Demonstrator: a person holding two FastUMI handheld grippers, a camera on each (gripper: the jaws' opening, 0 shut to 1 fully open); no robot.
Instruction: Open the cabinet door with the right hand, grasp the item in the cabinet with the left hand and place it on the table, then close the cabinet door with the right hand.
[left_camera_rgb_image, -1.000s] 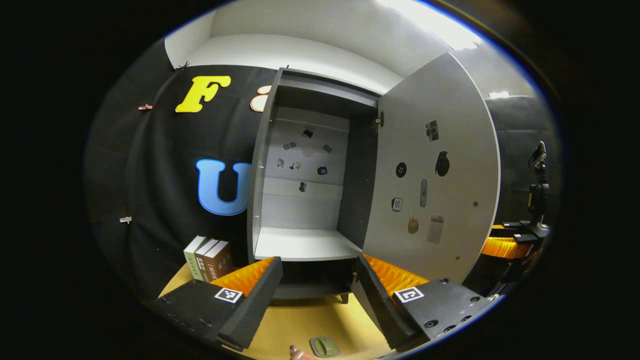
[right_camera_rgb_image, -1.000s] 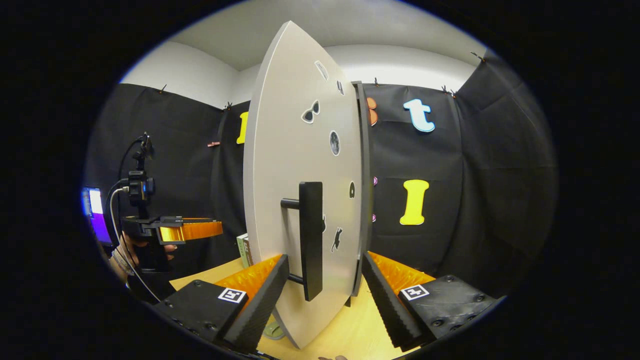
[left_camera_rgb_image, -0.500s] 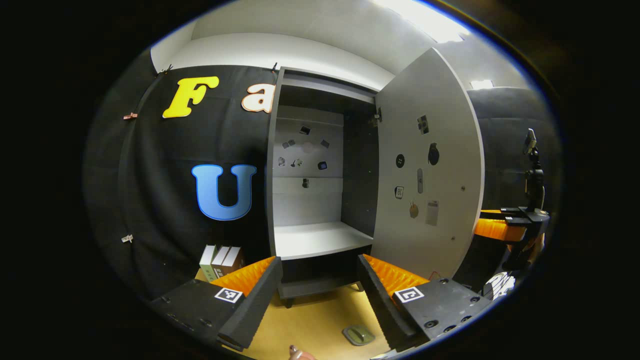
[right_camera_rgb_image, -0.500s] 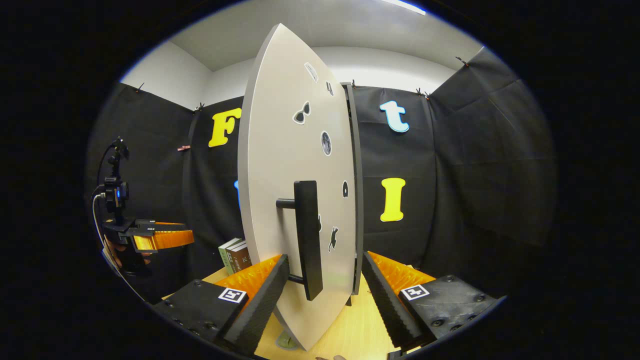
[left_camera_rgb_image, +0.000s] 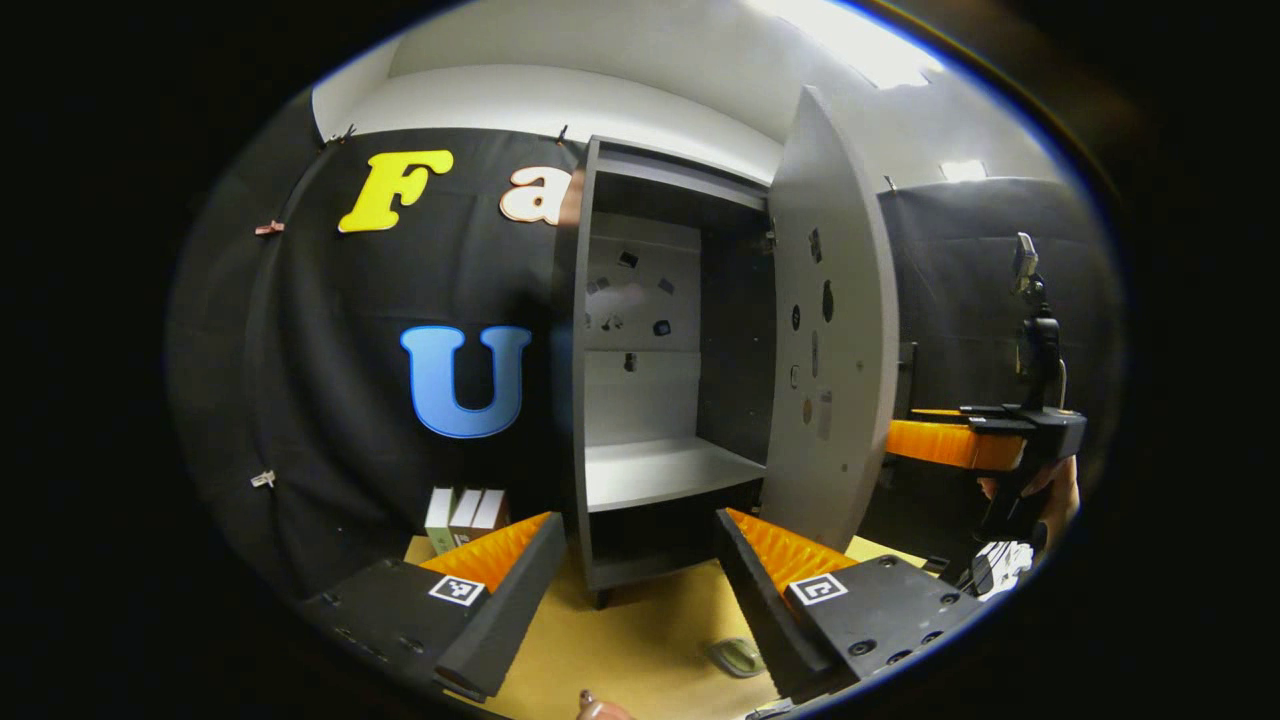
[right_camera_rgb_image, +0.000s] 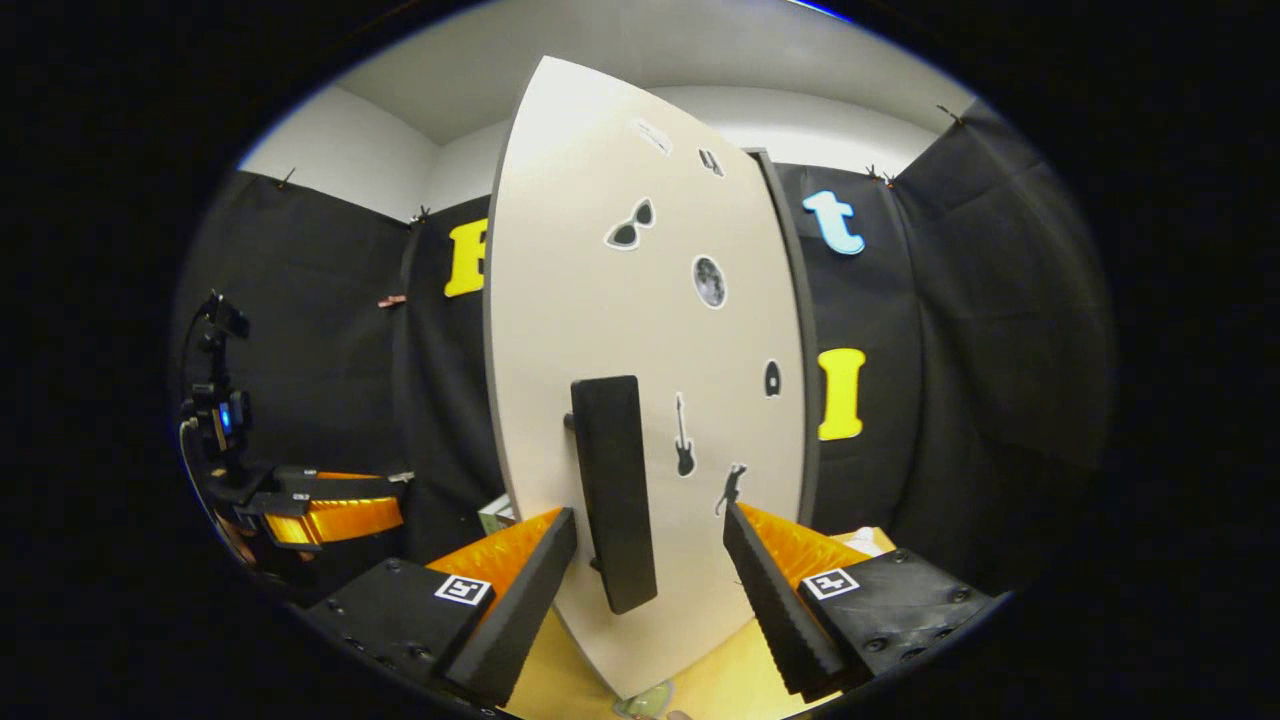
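Tabletop (left_camera_rgb_image: 640, 640): item (left_camera_rgb_image: 735, 656) between open fingers (left_camera_rgb_image: 515, 600).

One cabinet (left_camera_rgb_image: 660, 380), three books (left_camera_rgb_image: 465, 512), two tools, one door (right_camera_rgb_image: 650, 400).

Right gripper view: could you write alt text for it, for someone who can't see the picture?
A pale cabinet door dotted with small stickers stands close ahead, its dark bar handle between the open fingers of the right gripper but not gripped. At far left the left gripper hangs against the black cloth wall, above a wooden table.
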